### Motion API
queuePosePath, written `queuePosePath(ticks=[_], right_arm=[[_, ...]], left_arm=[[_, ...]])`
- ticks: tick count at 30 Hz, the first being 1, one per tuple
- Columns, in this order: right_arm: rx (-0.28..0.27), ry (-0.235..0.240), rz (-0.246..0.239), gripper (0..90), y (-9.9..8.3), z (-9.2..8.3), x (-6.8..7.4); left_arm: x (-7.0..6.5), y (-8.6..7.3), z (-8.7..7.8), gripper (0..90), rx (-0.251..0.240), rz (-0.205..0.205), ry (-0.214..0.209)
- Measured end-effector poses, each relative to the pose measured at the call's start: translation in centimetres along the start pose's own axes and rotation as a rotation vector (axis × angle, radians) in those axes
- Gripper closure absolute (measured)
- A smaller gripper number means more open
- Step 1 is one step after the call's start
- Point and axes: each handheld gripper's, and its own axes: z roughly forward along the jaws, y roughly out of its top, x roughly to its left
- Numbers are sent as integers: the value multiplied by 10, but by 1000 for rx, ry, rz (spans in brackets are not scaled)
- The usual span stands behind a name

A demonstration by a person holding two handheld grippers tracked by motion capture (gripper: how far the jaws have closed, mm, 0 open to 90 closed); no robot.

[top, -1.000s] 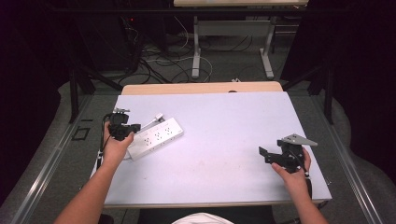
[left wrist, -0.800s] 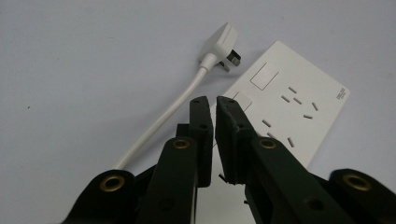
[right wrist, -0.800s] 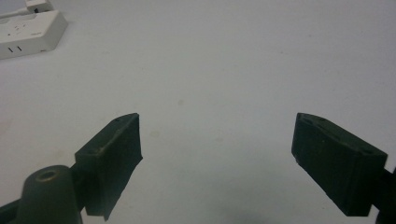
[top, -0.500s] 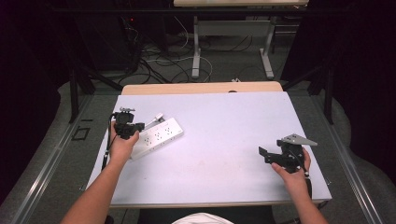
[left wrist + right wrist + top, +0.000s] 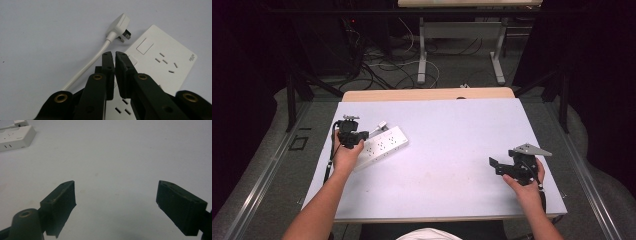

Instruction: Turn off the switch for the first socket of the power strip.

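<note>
The white power strip [image 5: 381,146] lies at the left of the table [image 5: 452,130], its short cord [image 5: 87,65] and plug [image 5: 119,27] beside its far end; small grey printing sits at one corner of its face, too small to read. Since a second ago the left gripper [image 5: 115,55] has edged slightly toward the strip and hovers over it, jaws together on nothing. The right gripper [image 5: 116,202] rests with jaws wide apart near the right edge, with bare tabletop between it and the strip.
</note>
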Motion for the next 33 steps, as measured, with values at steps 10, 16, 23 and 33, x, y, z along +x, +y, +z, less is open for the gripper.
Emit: queuePosePath(ticks=[10,16,23,33], right_arm=[[-2,-4,3,153,0,0,0],[-3,-3,8,153,0,0,0],[-4,-4,9,153,0,0,0],[1,-3,10,153,0,0,-1]], left_arm=[[-1,-1,6,866,41,-10,0],[0,-1,9,870,62,-13,1],[-2,-1,13,875,85,-18,5],[-2,-2,15,881,94,-13,10]])
